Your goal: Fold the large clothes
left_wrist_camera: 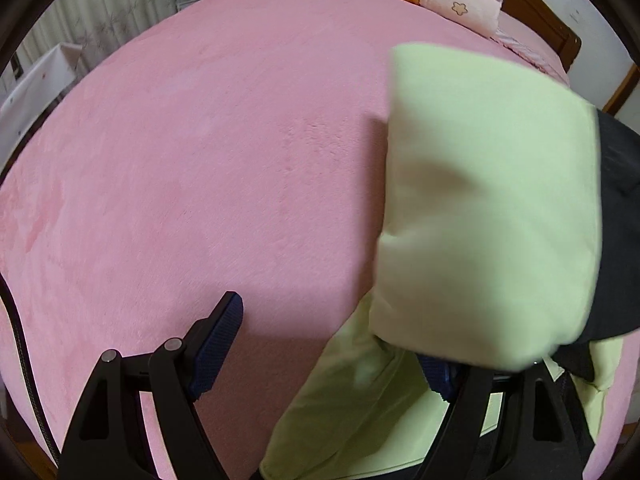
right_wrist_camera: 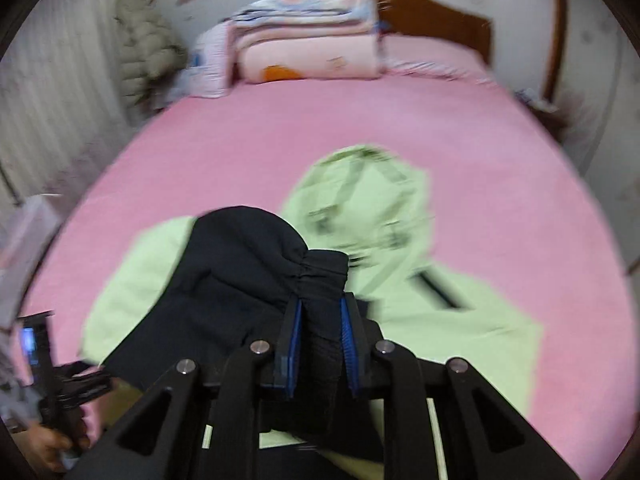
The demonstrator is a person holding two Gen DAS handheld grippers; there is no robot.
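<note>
- Clearly, the right gripper (right_wrist_camera: 319, 322) has its blue-padded fingers (right_wrist_camera: 295, 330) clamped on the dark gathered cuff (right_wrist_camera: 324, 270) of a sleeve, which bunches up just ahead of the fingertips.
- Beyond and to either side of those fingers, the pale green jacket (right_wrist_camera: 452, 312) lies spread on the pink bed (right_wrist_camera: 280, 136), with its hood (right_wrist_camera: 364, 196) farther ahead and slightly right.
- Left of the right fingers, a dark sleeve panel (right_wrist_camera: 224, 280) drapes over the green cloth.
- Over in the left wrist view, the left gripper (left_wrist_camera: 332, 344) has its fingers wide apart; the left finger (left_wrist_camera: 218, 340) hangs over bare pink bedding, while the right one is mostly hidden under a lifted green fold (left_wrist_camera: 488, 208).
- Far ahead of both, folded quilts (right_wrist_camera: 312, 40) are stacked against a wooden headboard (right_wrist_camera: 436, 24).
- Motion blur softens the right wrist view.
</note>
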